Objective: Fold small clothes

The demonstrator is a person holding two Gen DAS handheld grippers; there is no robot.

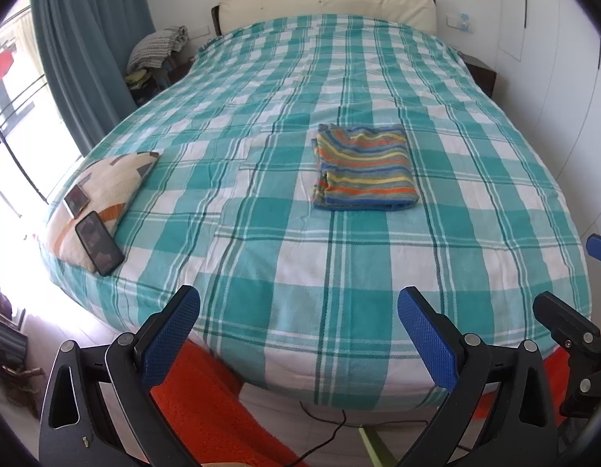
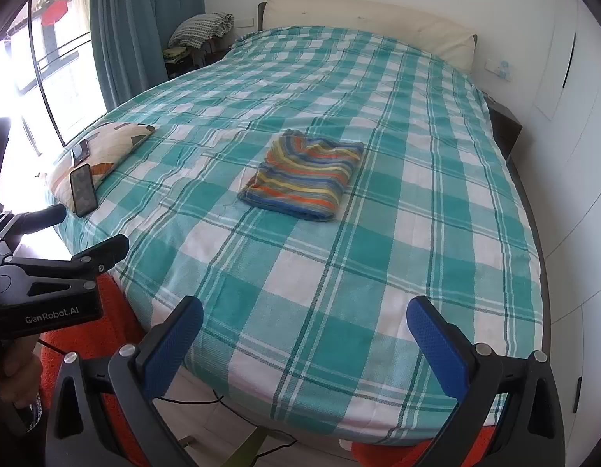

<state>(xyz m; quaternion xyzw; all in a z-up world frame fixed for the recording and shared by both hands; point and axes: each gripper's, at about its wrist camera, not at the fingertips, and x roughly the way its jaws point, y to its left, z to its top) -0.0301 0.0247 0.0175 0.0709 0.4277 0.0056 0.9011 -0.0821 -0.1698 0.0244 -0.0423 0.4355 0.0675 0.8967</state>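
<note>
left gripper [image 1: 298,313] and right gripper [image 2: 304,323]: jaws wide, empty, at the bed's foot | garment [image 1: 364,167]: striped, folded, mid-bed [image 1: 261,257], well apart | if squaring it, lift the near edge evenly | phone [image 1: 99,243] on pillow [image 1: 117,183], far left, no obstacle
</note>
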